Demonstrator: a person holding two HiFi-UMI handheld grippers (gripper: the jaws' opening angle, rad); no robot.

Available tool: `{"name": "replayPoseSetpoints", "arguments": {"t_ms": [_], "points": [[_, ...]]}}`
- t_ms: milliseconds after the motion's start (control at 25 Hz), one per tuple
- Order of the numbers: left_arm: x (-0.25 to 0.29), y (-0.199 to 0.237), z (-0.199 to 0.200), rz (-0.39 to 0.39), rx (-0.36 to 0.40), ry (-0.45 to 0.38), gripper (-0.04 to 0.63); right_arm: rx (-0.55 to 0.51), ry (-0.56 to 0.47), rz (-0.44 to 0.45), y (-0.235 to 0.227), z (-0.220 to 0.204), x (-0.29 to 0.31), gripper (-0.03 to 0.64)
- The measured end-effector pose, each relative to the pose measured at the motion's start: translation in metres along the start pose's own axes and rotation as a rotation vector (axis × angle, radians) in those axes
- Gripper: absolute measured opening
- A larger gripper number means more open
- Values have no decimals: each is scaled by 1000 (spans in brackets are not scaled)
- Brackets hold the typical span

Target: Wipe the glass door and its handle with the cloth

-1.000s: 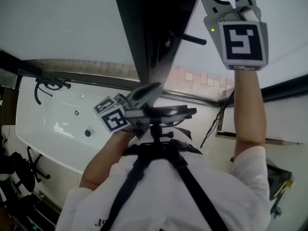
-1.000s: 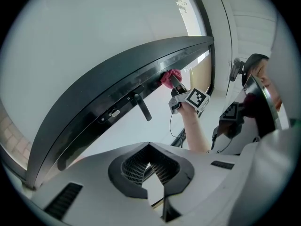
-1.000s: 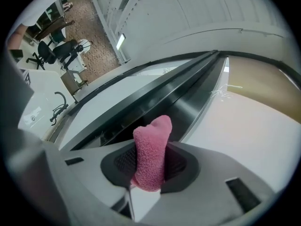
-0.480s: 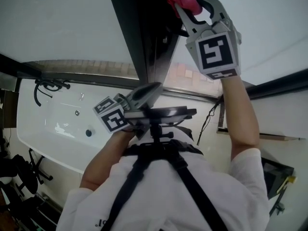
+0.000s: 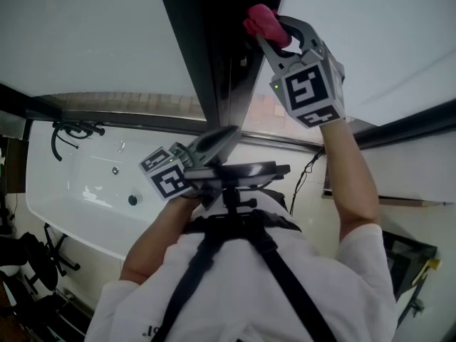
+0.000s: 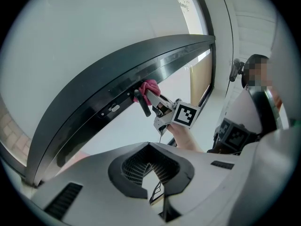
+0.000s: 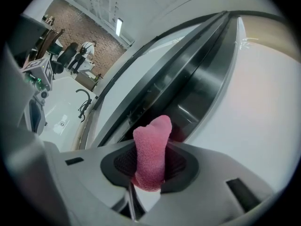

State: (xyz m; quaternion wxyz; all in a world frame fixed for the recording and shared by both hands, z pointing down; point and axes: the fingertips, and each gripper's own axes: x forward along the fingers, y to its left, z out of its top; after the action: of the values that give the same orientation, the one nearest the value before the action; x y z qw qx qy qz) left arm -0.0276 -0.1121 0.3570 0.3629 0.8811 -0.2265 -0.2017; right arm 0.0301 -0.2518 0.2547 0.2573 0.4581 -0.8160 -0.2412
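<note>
Now the right gripper [image 5: 276, 28] is travelling down the door [image 5: 370, 27]. A second ago it was at the top edge of the head view with the cloth cut off; now the whole cloth [image 5: 260, 21] is showing, lying against the dark frame [image 5: 206, 55] beside the handle [image 6: 142, 105]. My reading: the wipe is moving from pane and frame toward the handle, and the handle stroke itself is not yet made. The left gripper [image 5: 214, 140] is staying where it was, held low in front of the chest.

Materials, large to small:
- Door: the glass is looking flat, pale and smooth.
- Frame: dark metal with a slight sheen, catching long reflections.
- Tub [image 5: 78, 184]: glossy white, sitting well below.
- Handle: a short black bar, standing off the frame.
- Cloth: pink, nubbly terry, bunched into a soft roll.

The right jaws are pinching the cloth, which is sticking out past the tips. The left jaws are pressing together with nothing between them.
</note>
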Motion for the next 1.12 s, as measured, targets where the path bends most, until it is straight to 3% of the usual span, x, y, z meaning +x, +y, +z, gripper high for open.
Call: {"name": "replayPoseSetpoints", "arguments": {"t_ms": [320,520,1120], "points": [[1,0,0,-3,-3,1,-8,0,-50,14,7,29,-3,106],[1,0,0,-2,-2,-4,-8,-12,-23,50,21,19,2,106],[2,-5,-4,-19,-6,37,-8,44,1,-71,5,-12,-41,106]]}}
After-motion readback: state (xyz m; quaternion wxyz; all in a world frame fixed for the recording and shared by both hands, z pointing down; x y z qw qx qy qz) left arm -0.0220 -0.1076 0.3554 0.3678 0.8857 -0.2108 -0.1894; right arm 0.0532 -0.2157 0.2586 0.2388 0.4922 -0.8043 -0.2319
